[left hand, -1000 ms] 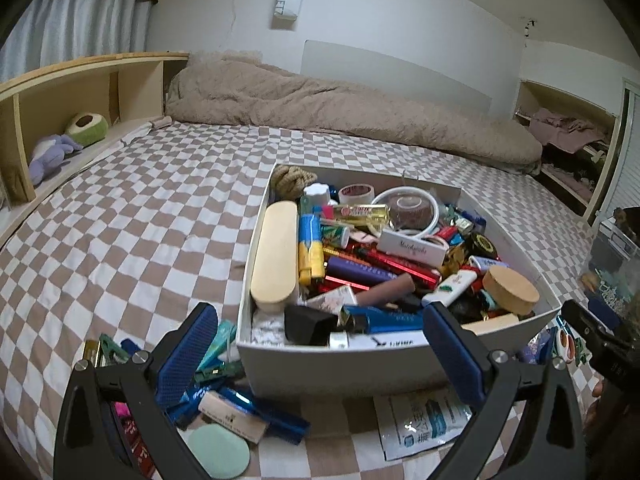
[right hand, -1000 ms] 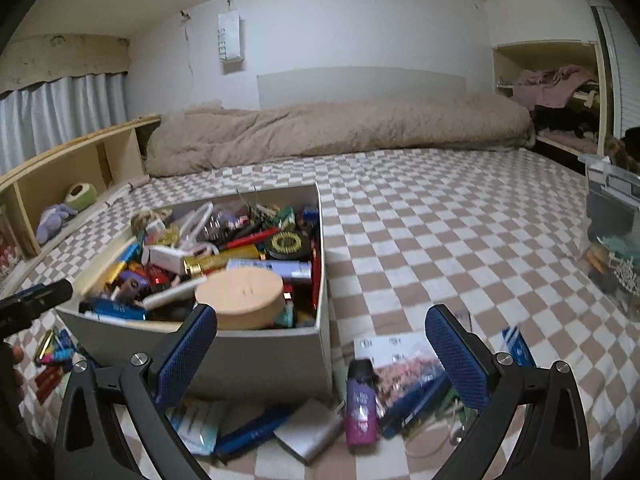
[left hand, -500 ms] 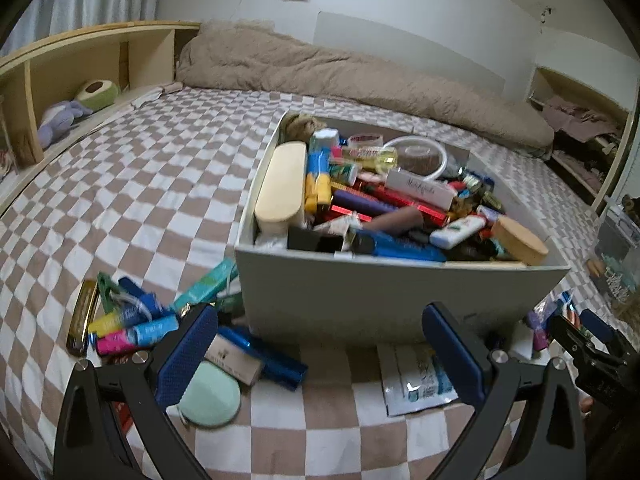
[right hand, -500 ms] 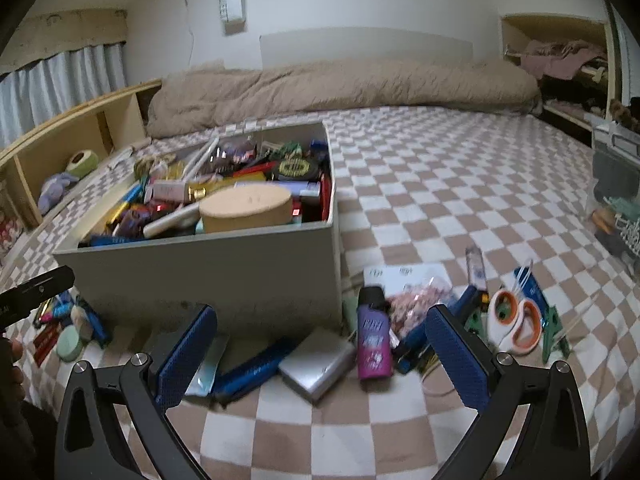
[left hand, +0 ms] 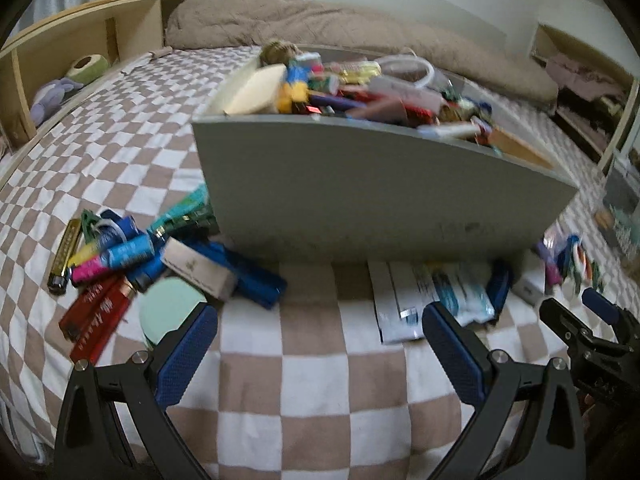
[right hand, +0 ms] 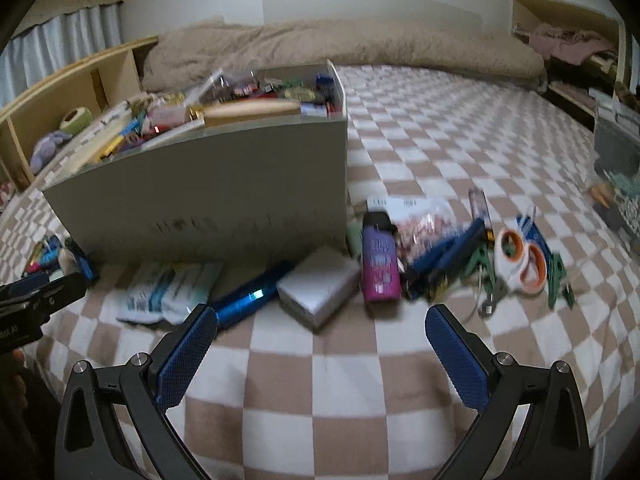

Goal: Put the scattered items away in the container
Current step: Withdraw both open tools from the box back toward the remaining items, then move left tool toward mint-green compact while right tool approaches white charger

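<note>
A pale grey box (left hand: pixel 376 184) stands upright on the checked bedcover, heaped above its rim with small items. At about 8 o'clock from the box lies a loose pile: a mint-green round pad (left hand: pixel 170 312), red tubes (left hand: pixel 98 316), a beige carton (left hand: pixel 198 270), a blue tube (left hand: pixel 256 280) and a brass-coloured bar (left hand: pixel 64 256). At about 4 o'clock lie a purple bottle (right hand: pixel 379 263), a silver packet (right hand: pixel 318 286), orange-handled scissors (right hand: pixel 522 262) and a white-and-blue pouch (right hand: pixel 170 290).
</note>
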### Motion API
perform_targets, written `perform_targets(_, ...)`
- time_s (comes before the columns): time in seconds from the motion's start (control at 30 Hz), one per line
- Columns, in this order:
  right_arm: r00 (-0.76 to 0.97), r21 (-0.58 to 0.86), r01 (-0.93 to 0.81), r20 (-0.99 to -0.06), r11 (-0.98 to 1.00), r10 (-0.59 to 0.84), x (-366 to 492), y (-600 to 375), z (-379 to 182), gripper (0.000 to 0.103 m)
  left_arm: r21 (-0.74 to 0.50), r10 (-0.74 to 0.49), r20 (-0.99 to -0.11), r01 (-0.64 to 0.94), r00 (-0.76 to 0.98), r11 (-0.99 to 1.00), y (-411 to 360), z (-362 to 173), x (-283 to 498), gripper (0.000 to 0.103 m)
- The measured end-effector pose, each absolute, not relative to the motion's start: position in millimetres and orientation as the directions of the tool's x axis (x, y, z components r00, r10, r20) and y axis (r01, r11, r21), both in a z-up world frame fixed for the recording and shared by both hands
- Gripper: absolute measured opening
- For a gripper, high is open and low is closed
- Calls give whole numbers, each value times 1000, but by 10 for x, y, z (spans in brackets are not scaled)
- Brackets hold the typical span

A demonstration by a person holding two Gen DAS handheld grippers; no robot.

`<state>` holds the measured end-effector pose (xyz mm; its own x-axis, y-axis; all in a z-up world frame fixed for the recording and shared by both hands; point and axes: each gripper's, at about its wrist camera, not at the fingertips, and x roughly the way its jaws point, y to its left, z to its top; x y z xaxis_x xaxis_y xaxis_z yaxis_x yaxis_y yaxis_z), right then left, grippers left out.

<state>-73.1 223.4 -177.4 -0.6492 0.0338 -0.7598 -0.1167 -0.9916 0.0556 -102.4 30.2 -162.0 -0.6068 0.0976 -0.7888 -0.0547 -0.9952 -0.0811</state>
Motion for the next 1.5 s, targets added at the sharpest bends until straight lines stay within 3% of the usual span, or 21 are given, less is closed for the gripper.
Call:
perform_targets(0.47,-530,42,-206,-845,-978,75,-593,2248,-2008,103,61,1,-859,-104,-511,-993,574,-1982,-935,103)
perform_targets(0.73,-523,27,-188,-849,-982,77,-553,2245,-2063,103,93,-18,-859,-120,-511,-988,600,-2060,-930,103)
perform_targets(0.83,-525,25,-191,-848,-981,80,-546,2251,-2080,103,43,20,-866,-115,-499,-992,517,-2034,-937,103)
perform_targets(1.13,-534,30,-202,-841,-979,84,-473,2268,-2111,103,-19,-21,-856,74,-516,-997,22,-1847,-923,103)
perform_targets(1.3,-540,27,-205,-837,-978,90,-422,2268,-2117,103,68,-164,-836,197,-523,-978,-210,-1760,-931,103)
perform_targets(1.5,-544,39,-206,-835,-978,82,-380,2293,-2114,103,61,-186,-872,277,-453,-959,-426,-1884,-1013,103)
